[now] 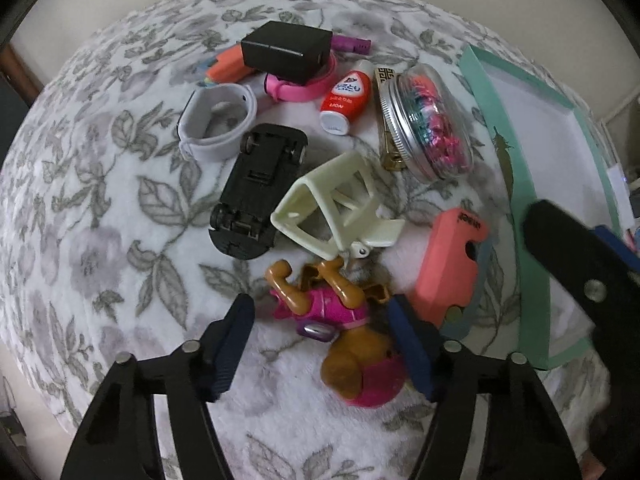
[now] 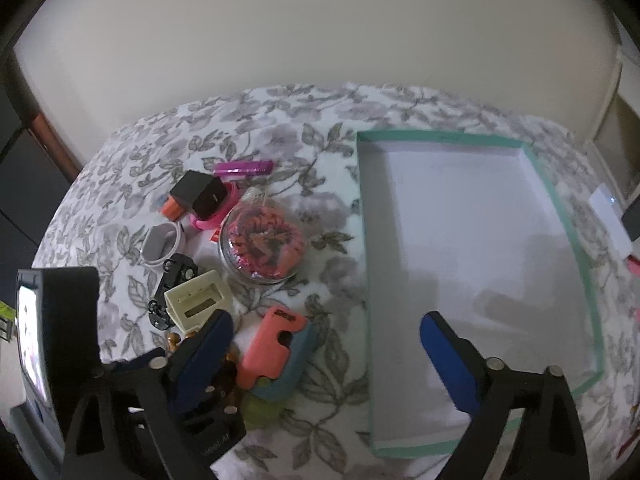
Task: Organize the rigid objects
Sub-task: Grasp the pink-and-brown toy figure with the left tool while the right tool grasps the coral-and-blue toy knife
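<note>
Straddling a toy dog (image 1: 340, 320) with the left tongs (image 1: 324, 344), pads partly open and not pressing it.
Right tongs (image 2: 328, 356) are gaping wide over the flowered bench (image 2: 280, 128), beside an empty teal-rimmed tray (image 2: 362, 216); the brown-and-pink dog is lying among clutter before a pale wall.

A plain cream wall (image 2: 320, 32) fills the background behind a round table under a white cloth (image 2: 280, 120) printed with grey flowers and leaves. At the far left, a dark panel (image 2: 16, 184) with a reddish-brown wooden edge. Light is soft, dim and even, with faint shadows.
</note>
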A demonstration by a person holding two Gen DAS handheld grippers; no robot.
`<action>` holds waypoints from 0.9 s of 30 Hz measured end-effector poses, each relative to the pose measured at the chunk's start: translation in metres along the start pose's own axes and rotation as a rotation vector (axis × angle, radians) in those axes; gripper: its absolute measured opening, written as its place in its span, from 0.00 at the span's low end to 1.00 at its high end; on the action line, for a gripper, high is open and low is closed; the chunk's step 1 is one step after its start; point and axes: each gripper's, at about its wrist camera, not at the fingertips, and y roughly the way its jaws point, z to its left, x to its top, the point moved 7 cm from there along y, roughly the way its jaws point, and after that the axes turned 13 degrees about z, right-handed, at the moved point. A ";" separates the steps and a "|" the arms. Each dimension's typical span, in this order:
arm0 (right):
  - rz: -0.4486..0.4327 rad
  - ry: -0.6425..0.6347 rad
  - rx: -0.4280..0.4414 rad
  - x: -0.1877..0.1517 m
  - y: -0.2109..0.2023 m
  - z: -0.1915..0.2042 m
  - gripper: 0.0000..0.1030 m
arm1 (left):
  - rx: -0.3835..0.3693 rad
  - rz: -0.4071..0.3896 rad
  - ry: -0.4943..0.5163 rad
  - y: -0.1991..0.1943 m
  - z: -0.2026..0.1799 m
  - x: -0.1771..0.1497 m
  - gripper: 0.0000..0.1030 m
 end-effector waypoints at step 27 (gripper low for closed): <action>0.157 -0.039 0.016 -0.021 0.053 0.026 0.65 | -0.062 0.120 -0.196 0.021 0.073 -0.016 0.58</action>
